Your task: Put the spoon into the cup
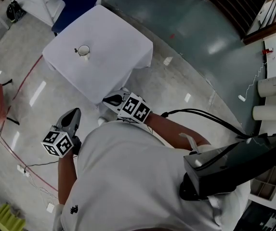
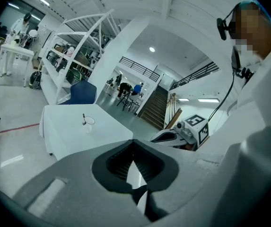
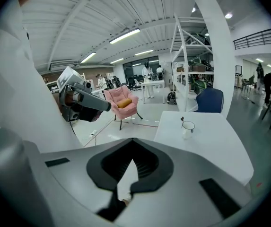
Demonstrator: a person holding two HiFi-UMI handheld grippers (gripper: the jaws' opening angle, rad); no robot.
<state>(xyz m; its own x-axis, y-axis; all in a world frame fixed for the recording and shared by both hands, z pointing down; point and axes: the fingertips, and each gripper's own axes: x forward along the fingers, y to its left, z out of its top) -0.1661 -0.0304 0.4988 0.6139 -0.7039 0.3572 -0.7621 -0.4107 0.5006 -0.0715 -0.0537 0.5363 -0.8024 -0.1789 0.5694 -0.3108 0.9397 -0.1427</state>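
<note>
A smooth white tablecloth (image 1: 113,57) hangs matt, the pale floor (image 1: 32,95) around it is polished and glossy, the pink chair (image 3: 121,103) far left looks like soft cloth, and the left gripper (image 1: 73,113) and right gripper (image 1: 109,99) have matt grey plastic shells.

**Closed jaws facing a white-clothed table**

The left gripper (image 2: 134,148) fills the foreground, its jaws together with nothing between them. Beyond stands a table (image 2: 69,138) under a white cloth. On it is a cup (image 2: 89,123), with the dark handle of a spoon (image 2: 83,118) rising at its left rim. A blue chair (image 2: 82,92) stands behind the table. The right gripper (image 2: 155,138) shows at the right, beside a person's white shirt (image 2: 263,108).
</note>
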